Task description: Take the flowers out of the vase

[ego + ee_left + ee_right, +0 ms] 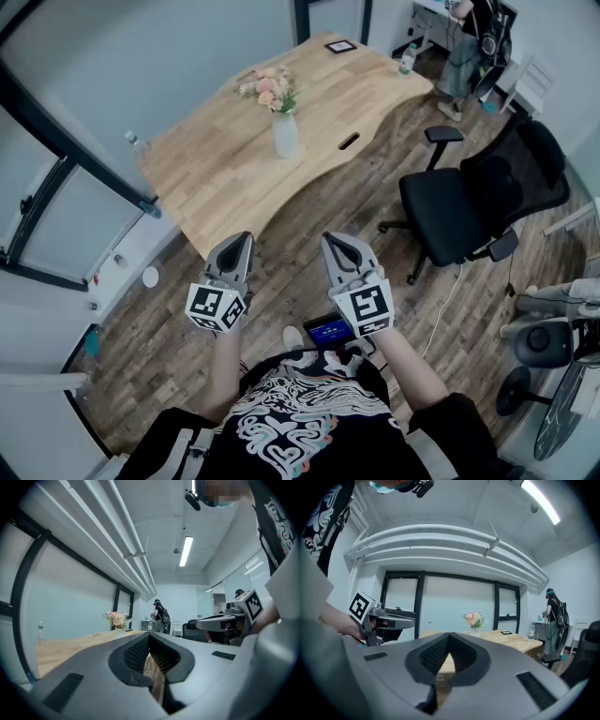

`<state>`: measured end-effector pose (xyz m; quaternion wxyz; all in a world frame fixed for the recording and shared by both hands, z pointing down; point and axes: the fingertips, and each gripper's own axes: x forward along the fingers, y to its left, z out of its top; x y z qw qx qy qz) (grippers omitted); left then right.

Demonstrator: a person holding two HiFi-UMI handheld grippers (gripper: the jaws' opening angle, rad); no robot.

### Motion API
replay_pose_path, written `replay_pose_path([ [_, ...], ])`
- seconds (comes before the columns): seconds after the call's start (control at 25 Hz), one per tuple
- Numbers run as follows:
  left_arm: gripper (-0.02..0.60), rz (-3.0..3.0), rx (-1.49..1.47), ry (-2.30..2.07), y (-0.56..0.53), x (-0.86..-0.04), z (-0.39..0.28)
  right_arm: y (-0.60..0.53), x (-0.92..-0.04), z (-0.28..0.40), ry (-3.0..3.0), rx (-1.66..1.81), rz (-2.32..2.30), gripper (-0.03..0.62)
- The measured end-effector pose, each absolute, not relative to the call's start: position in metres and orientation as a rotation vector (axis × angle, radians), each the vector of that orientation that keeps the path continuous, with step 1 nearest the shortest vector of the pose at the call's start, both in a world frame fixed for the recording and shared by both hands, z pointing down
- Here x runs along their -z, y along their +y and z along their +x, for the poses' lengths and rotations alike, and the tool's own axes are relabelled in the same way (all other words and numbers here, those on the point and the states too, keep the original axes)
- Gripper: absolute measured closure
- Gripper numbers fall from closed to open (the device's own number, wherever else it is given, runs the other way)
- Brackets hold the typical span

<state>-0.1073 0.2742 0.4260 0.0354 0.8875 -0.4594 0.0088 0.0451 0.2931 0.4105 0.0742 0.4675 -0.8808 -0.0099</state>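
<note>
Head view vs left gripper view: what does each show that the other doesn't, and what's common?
Head view only: the marker cube on the left gripper, the slot in the tabletop, and a small blue-lit screen at the wearer's waist.

Left gripper view only: the ceiling light, the ceiling pipes, and that gripper's jaws close up, together with nothing between them.

Both: the flowers, the wooden table, the bottle near its edge, the right gripper, and a person standing at the back.
</note>
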Motion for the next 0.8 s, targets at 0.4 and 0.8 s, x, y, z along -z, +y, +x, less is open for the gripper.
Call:
replay_pose_path([
  [0.4,0.578,2.671,-0.062,-1.514,0.261,-0.429,-0.078,0.268,-0.433,0.097,-2.594,-0.035,1.429,0.589],
  [0.8,0.578,2.618,-0.043,-1.642,0.258,-0.432,-0.055,0.256,-0.443,0.126,-2.704,-0.350,1.422,0.589],
])
